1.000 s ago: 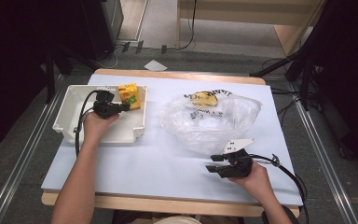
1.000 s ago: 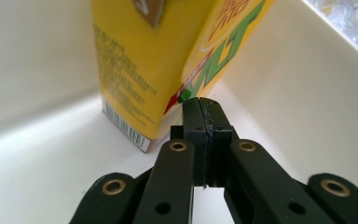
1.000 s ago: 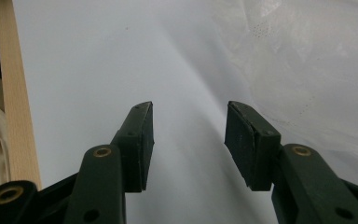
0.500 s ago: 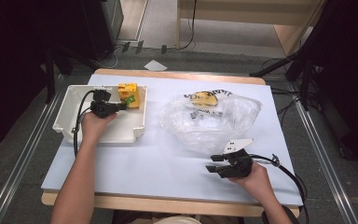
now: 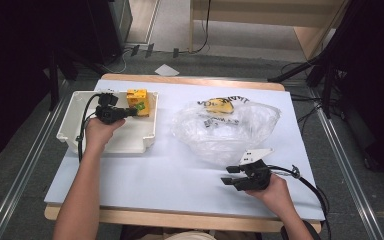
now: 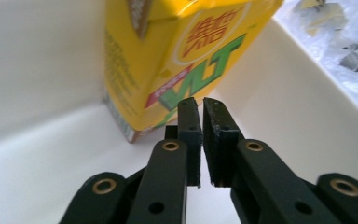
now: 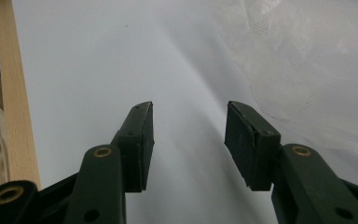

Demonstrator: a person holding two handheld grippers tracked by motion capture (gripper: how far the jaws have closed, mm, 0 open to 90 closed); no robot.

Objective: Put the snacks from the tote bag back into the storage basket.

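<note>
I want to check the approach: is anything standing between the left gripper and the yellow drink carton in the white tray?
Nothing visible is. The left gripper, nearly closed and empty, points straight at the yellow drink carton inside the white tray, with just bare tray floor between them.

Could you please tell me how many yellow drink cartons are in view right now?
1: the yellow drink carton stands in the white bin, in front of the left gripper; the plastic bag may hide more.

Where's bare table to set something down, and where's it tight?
Free: the white table top between the tray and the plastic bag, widening toward the near edge left of the right gripper. Tight: the tray's far right corner, with the yellow carton and the left gripper.
</note>
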